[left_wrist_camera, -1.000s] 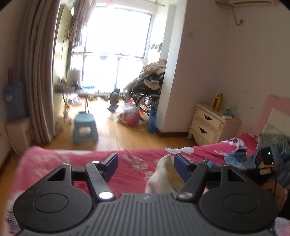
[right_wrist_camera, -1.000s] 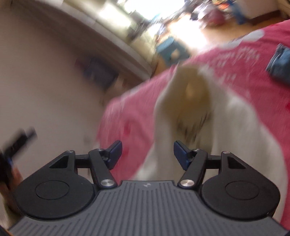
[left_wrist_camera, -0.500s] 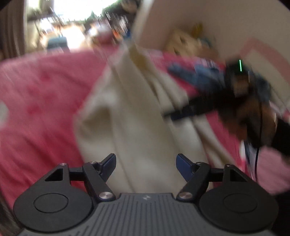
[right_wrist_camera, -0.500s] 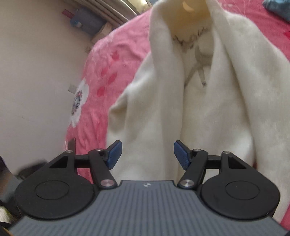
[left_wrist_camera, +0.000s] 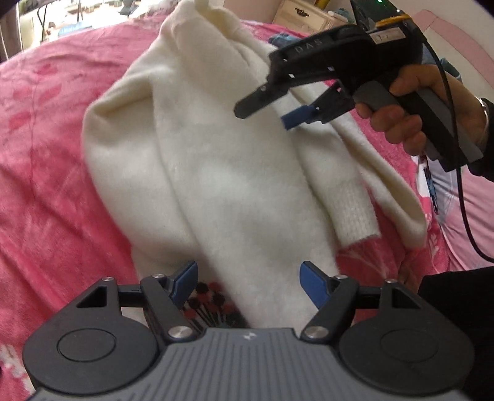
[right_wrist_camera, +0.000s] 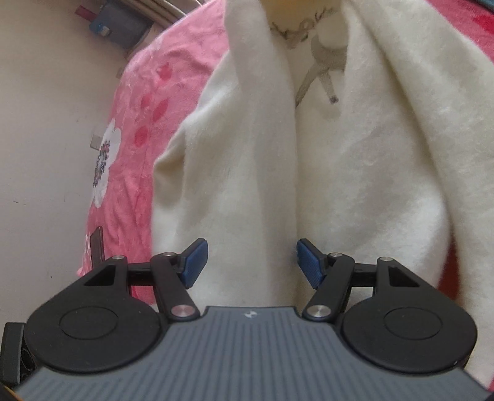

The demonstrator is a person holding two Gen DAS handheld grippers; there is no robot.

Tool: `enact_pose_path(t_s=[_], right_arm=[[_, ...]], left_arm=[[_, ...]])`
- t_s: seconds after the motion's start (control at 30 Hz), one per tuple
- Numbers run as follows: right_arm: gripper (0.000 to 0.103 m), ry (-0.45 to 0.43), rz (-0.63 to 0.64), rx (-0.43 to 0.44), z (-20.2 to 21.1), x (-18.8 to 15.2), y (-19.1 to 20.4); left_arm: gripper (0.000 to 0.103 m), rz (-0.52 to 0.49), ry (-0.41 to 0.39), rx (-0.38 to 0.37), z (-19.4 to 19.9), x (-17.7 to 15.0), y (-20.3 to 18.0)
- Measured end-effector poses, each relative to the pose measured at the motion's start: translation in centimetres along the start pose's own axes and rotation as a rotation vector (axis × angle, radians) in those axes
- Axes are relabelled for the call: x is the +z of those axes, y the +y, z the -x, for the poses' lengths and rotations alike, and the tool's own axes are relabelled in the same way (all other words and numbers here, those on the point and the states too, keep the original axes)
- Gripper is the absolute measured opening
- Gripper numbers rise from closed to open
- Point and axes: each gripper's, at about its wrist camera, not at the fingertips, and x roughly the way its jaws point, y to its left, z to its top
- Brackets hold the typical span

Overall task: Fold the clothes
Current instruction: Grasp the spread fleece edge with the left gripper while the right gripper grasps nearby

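Whereas a second ago the left gripper (left_wrist_camera: 248, 274) faced the room, both it and the right gripper (right_wrist_camera: 250, 262) now hang over the cream sweater (left_wrist_camera: 216, 148), which lies rumpled on the pink bedspread (left_wrist_camera: 40, 129). Both sets of jaws stand wide apart, holding nothing. Judged: approach finished, first grasp pending, folding not begun.

Garment: a cream fleece sweater (left_wrist_camera: 222, 160) lies spread on the pink flowered bedspread (left_wrist_camera: 43, 148) of the bed, its neck end away from both cameras.
Sleeve: the ribbed knit cuff (left_wrist_camera: 355, 212) rests on the sweater's right side.
Left hand-held gripper (left_wrist_camera: 248, 277): over the near hem, fingers parted.
Right hand-held gripper (left_wrist_camera: 271, 109): above the sweater's right half, held by a hand (left_wrist_camera: 410, 101), fingers parted.
Behind the bed: a cream wooden nightstand (left_wrist_camera: 308, 15).
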Motion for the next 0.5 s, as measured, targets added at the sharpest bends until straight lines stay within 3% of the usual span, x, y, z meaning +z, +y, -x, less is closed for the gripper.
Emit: enact_pose_path(t_s=[0.17, 0.33, 0.43, 0.5], right_arm=[[0.062, 0.072, 0.014, 0.025, -1.3, -1.2, 0.6], [0.060, 0.143, 0.042, 0.035, -1.6, -2.7, 1.3], [0.050, 0.161, 0.065, 0.030, -1.6, -3.6, 1.6], [0.026, 0.158, 0.086, 0.023, -1.5, -4.1, 1.8]], left_arm=[[0.069, 0.025, 0.059, -0.047, -1.2, -0.5, -0.1], [0.046, 0.049, 0.113, -0.095, -2.1, -1.2, 0.1], [0.031, 0.048, 0.107, -0.096, -2.2, -1.5, 0.1], [0.017, 0.051, 0.097, -0.094, -2.0, -1.6, 0.2]])
